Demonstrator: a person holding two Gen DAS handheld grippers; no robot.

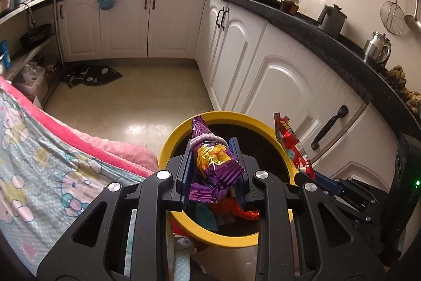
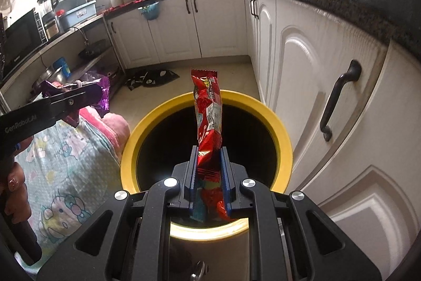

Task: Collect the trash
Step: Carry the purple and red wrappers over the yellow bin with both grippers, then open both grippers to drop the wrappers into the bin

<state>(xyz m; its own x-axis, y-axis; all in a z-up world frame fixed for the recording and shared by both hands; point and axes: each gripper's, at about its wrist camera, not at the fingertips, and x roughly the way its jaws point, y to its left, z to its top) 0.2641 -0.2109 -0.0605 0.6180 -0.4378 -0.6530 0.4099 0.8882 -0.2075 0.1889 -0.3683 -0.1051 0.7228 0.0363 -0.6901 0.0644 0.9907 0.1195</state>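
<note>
My left gripper (image 1: 211,146) is shut on a crumpled purple and yellow snack bag (image 1: 213,162) with a white hair tie around it, held over the yellow-rimmed trash bin (image 1: 168,141). My right gripper (image 2: 209,152) is shut on a long red snack wrapper (image 2: 208,112), upright over the same bin (image 2: 284,138). The red wrapper (image 1: 290,144) and right gripper show at the right of the left wrist view. The left gripper with the purple bag (image 2: 101,94) shows at the left of the right wrist view. Some trash lies inside the bin.
A Hello Kitty blanket with a pink edge (image 1: 47,165) lies left of the bin. White cabinets (image 2: 329,102) with black handles stand right of it under a dark countertop. A dark mat (image 1: 92,75) lies on the tiled floor.
</note>
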